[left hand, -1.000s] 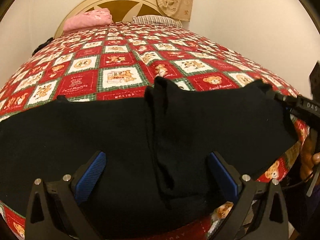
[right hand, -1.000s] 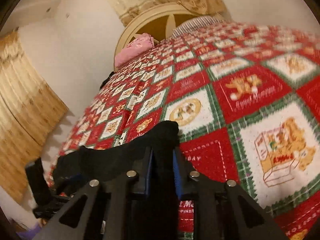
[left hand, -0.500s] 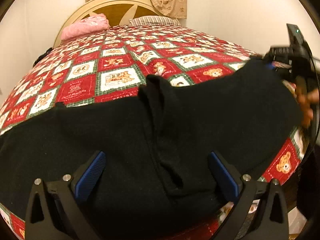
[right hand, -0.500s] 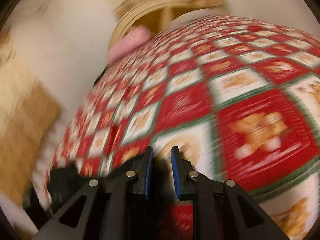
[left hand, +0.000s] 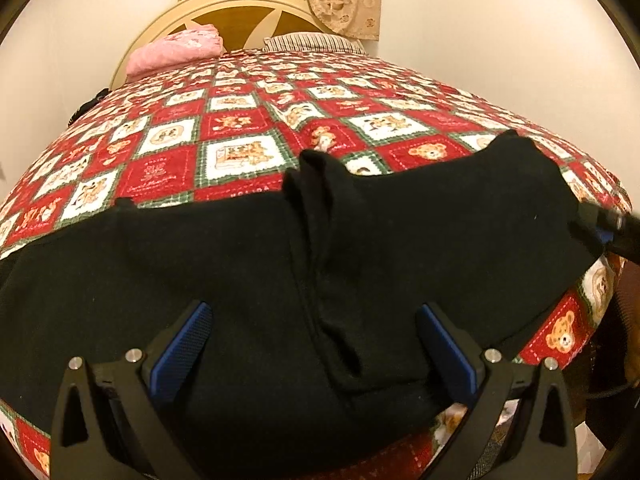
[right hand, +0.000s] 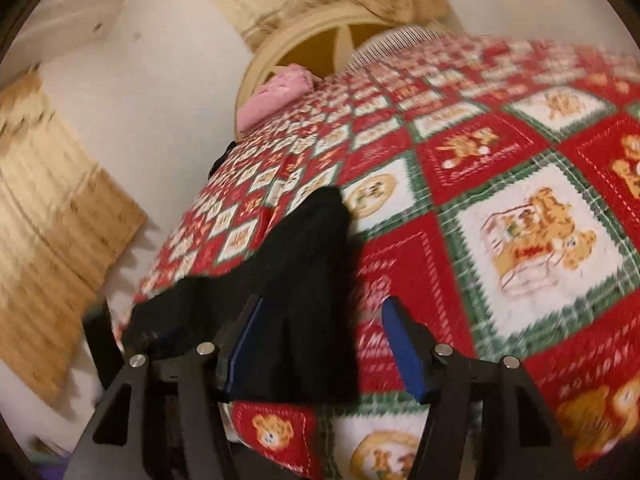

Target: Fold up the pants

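Black pants (left hand: 248,264) lie spread across the near edge of the bed, with a raised fold running down their middle (left hand: 328,240). My left gripper (left hand: 316,340) is open and hovers just over the pants near the bed's front edge. My right gripper (right hand: 328,344) is open at the pants' right end (right hand: 304,272), and the cloth lies between its blue pads (right hand: 404,352). The right gripper also shows in the left wrist view (left hand: 608,232), at the pants' far right corner.
A red, green and white teddy-bear quilt (left hand: 240,128) covers the bed. A pink pillow (left hand: 176,52) and a striped pillow (left hand: 312,42) lie against the cream headboard (left hand: 240,4). Curtains (right hand: 52,216) hang to the left. The bed's edge drops off at front and right.
My right gripper has opened and let go of the pants' right end, which now lies flat on the quilt. The left gripper has stayed open over the pants.
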Tool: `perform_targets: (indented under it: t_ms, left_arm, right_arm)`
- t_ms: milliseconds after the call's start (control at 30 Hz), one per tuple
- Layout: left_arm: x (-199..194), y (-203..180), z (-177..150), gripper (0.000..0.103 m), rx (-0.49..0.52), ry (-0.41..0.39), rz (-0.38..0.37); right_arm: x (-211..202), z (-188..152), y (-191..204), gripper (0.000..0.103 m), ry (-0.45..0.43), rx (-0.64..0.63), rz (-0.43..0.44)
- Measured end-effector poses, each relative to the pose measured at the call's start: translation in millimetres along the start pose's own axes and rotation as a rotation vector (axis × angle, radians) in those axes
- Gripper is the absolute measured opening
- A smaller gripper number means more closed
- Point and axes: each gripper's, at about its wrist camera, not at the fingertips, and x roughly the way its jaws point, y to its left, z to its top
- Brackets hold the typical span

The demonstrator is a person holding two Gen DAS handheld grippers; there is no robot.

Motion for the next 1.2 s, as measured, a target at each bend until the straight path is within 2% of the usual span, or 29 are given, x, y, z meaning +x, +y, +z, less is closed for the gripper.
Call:
perform_targets:
  t_ms: [100, 133, 233, 400, 567, 700, 800, 867, 900, 933, 1000, 1067, 1200]
  left_arm:
    - [-4, 0, 1, 0.103, -0.009, 0.015, -0.007]
    - [-7, 2, 2, 0.103, -0.016, 0.022, -0.018]
    - [-20, 7, 6, 0.103, -0.052, 0.021, -0.07]
    - [-39, 7, 19, 0.103, -0.055, -0.048, -0.064]
    - [-43, -11, 26, 0.103, 0.011, -0.099, -0.011]
    - [-35, -22, 29, 0.103, 0.036, -0.094, -0.022]
    - [-21, -29, 26, 0.103, 0.051, -0.06, 0.005]
    - [-6, -29, 20, 0.103, 0.054, 0.0, 0.051]
    - [1, -27, 17, 0.103, 0.049, 0.031, 0.059]
    - [6, -20, 13, 0.103, 0.018, 0.043, 0.038]
    - [5, -10, 12, 0.103, -0.033, 0.038, 0.0]
    - [5, -9, 13, 0.103, -0.015, 0.038, 0.012]
    - [2, -7, 11, 0.103, -0.013, 0.031, 0.005]
  right_arm:
    - [10, -6, 26, 0.019, 0.084, -0.134, -0.085]
    - [10, -6, 34, 0.018, 0.098, -0.166, -0.108]
    - [-5, -1, 34, 0.016, 0.11, -0.181, -0.103]
    - [-19, -4, 6, 0.016, 0.136, -0.204, -0.243]
    - [-34, 6, -10, 0.017, 0.064, -0.086, -0.109]
    - [-55, 25, -6, 0.017, -0.113, -0.06, -0.068]
    - [-40, 36, 13, 0.017, -0.108, -0.122, -0.064]
    - [-12, 42, 21, 0.017, -0.046, -0.156, -0.073]
    - [15, 44, 21, 0.017, 0.027, -0.165, -0.143]
    - [38, 45, 15, 0.013, 0.077, -0.165, -0.223]
    - [60, 48, 10, 0.013, 0.052, -0.166, -0.262]
    - [75, 53, 9, 0.013, 0.033, -0.164, -0.297]
    - [68, 64, 9, 0.013, -0.011, -0.108, -0.263]
